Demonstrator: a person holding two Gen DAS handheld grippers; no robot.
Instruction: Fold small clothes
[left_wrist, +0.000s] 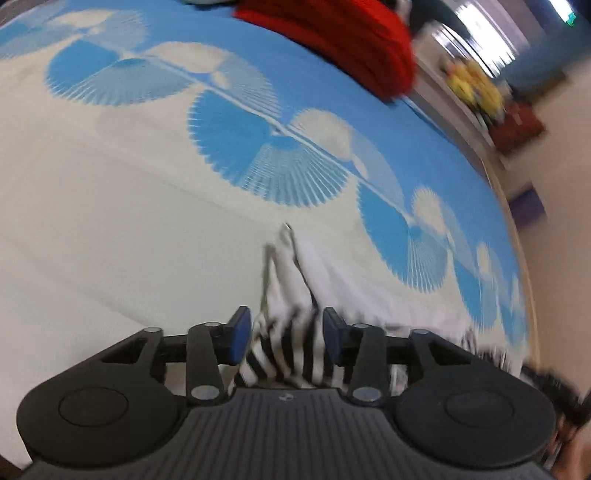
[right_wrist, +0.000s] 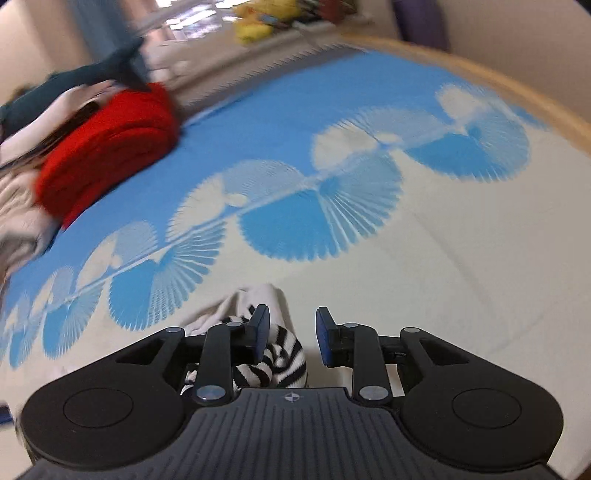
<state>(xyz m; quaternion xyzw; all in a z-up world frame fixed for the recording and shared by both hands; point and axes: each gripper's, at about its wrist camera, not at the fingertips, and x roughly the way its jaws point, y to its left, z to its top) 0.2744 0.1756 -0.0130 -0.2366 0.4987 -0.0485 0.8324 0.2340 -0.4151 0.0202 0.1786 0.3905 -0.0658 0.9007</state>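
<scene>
A small black-and-white striped garment with a white part (left_wrist: 284, 343) lies on the cream and blue patterned cloth (left_wrist: 147, 221). My left gripper (left_wrist: 283, 334) has its jaws around the bunched striped fabric, blue pads (left_wrist: 238, 336) touching it on both sides. In the right wrist view the same striped garment (right_wrist: 280, 354) sits between and under the left finger (right_wrist: 260, 332); my right gripper (right_wrist: 290, 334) is open with a gap on the right side of the fabric.
A folded red garment (left_wrist: 351, 40) lies at the far edge of the cloth; it also shows in the right wrist view (right_wrist: 110, 147) beside white and dark clothes (right_wrist: 22, 155). A wooden table rim (right_wrist: 517, 85) curves at the right. Yellow items (left_wrist: 472, 88) sit beyond.
</scene>
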